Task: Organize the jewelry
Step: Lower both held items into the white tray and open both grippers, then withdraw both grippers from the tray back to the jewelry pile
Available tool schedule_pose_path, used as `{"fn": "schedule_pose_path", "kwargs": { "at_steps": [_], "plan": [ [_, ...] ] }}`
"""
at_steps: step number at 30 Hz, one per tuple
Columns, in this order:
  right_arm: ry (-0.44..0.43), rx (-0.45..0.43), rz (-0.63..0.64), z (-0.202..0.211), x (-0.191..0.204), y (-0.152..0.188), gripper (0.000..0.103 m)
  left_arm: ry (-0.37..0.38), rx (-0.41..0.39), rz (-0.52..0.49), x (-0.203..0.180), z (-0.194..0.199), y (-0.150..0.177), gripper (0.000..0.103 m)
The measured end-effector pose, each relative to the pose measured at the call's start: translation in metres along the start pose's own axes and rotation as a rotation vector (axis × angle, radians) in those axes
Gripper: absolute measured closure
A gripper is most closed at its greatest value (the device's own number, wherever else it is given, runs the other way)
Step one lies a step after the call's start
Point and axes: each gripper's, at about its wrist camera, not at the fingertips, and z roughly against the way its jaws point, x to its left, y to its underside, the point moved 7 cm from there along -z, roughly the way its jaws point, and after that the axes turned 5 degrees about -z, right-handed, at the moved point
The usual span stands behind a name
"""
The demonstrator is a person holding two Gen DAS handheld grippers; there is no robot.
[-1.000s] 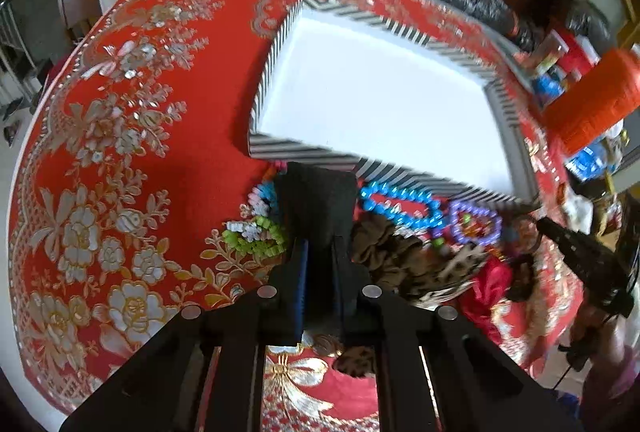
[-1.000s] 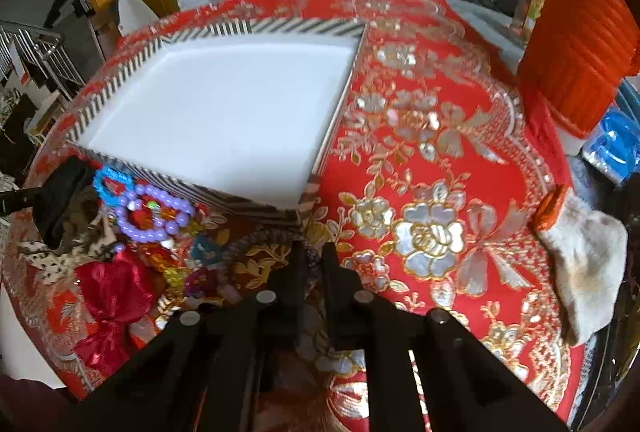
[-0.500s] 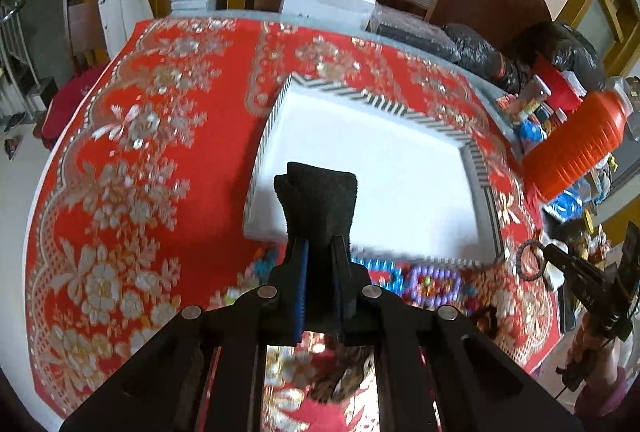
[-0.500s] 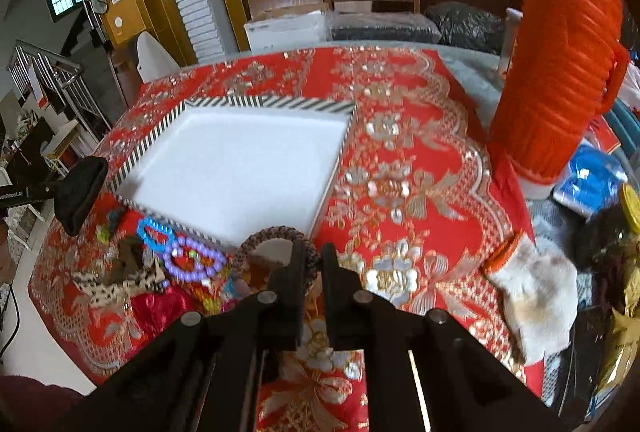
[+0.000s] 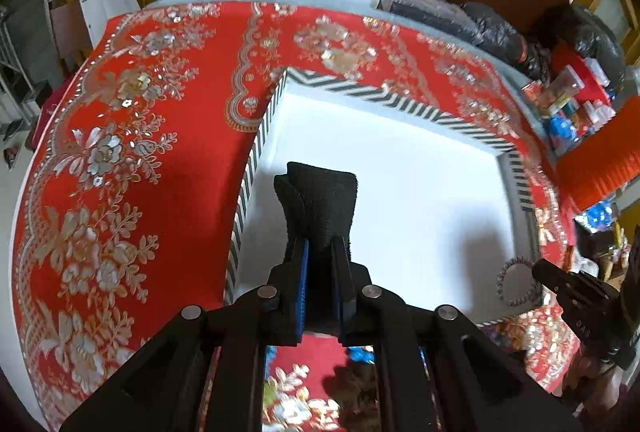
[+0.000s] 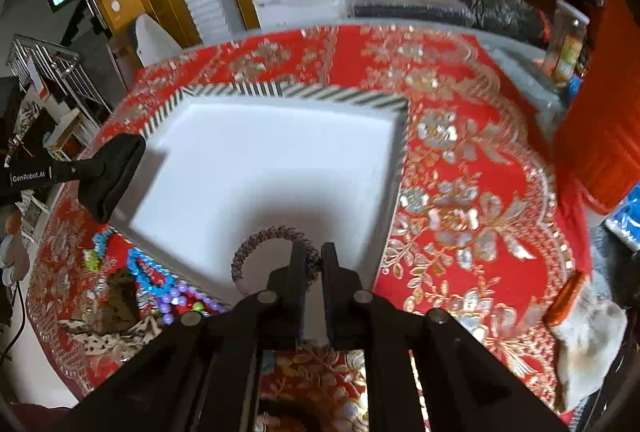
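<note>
Both your grippers are clamped: left gripper on a black scrunchie, right gripper on a braided bracelet, above the striped tray; beads crowd its near edge.

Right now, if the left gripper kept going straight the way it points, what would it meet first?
Probably the white floor of the striped tray. The left gripper, shut on a black scrunchie, points down over the tray's near-left part, and nothing else shows in that line. Depth is hard to judge through the fisheye.
</note>
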Motion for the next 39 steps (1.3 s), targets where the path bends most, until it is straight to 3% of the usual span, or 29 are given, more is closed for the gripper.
{"fn": "schedule_pose_path", "kwargs": {
  "at_steps": [5, 10, 14, 18, 28, 39],
  "plan": [
    [0.027, 0.047, -0.012, -0.019, -0.004, 0.008, 0.095, -0.024, 0.048, -0.008, 0.007, -0.023, 0.004, 0.103],
    [0.056, 0.069, -0.018, -0.026, -0.007, 0.009, 0.094, -0.024, 0.043, -0.016, 0.006, -0.029, 0.003, 0.103],
    [0.045, 0.075, -0.021, -0.029, -0.005, 0.008, 0.075, -0.005, 0.033, -0.018, 0.006, -0.033, 0.000, 0.102],
    [0.040, 0.061, -0.003, -0.024, 0.003, 0.005, 0.058, 0.042, 0.029, -0.011, 0.002, -0.030, -0.002, 0.092],
    [0.013, 0.009, -0.043, 0.006, 0.006, 0.003, 0.054, -0.010, -0.041, -0.020, -0.002, 0.007, -0.001, 0.092],
    [0.022, -0.025, 0.002, 0.043, 0.006, 0.022, 0.052, -0.073, -0.100, -0.012, -0.009, 0.044, 0.022, 0.092]
  ]
}}
